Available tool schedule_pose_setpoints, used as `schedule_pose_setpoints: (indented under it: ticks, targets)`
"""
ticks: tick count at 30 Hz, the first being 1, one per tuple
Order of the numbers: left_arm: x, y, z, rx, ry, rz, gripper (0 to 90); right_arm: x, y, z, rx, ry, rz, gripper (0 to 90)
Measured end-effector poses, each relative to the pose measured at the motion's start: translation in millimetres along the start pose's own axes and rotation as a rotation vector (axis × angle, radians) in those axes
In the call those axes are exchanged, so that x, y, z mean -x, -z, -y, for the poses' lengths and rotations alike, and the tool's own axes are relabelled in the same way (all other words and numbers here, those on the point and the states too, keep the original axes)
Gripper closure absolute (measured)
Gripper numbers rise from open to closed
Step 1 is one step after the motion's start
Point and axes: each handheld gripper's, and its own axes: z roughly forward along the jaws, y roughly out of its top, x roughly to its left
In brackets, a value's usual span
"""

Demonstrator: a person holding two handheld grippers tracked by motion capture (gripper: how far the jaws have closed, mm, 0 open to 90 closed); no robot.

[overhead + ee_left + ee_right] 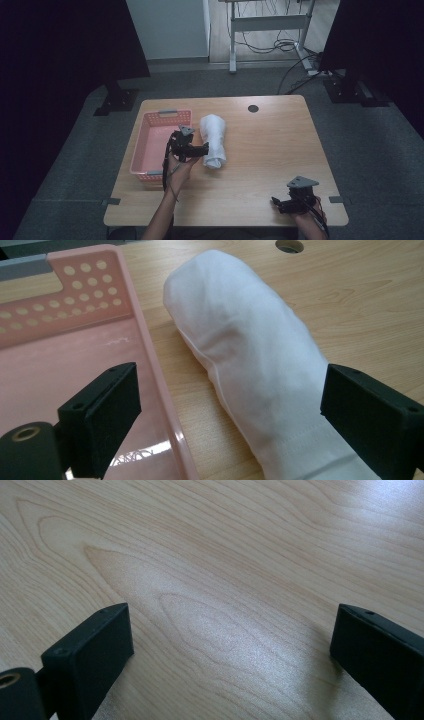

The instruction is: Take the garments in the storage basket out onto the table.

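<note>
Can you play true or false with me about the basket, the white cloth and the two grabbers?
1. The rolled white cloth is inside the pink basket. False: it lies on the table, just beside the basket.
2. The left gripper is open. True: its jaws stand wide apart, one over the basket and one past the cloth.
3. The right gripper is holding the cloth. False: it is open over bare table wood, far from the cloth.
4. The basket looks empty. True: where its floor shows, nothing is in it.
5. The table has a small round hole near its far edge. True.
</note>
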Motion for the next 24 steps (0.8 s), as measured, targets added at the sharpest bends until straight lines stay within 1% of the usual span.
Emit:
schedule_pose_setpoints:
  ticks: [7,15,24]
  targets:
    - [-3.8,6.3,3.3,0.009,-0.008,-0.001,8.7,0.0,0.0,0.0,0.0,0.0,0.0,3.4]
    - [-11.9,13.5,9.7,0.018,-0.005,0.005,8.7,0.1,-0.1,0.0,0.001,0.001,0.0,3.4]
    - [-20.3,20.8,17.7,0.024,0.003,0.0,8.7,0.0,-0.1,0.0,0.001,0.001,0.0,3.4]
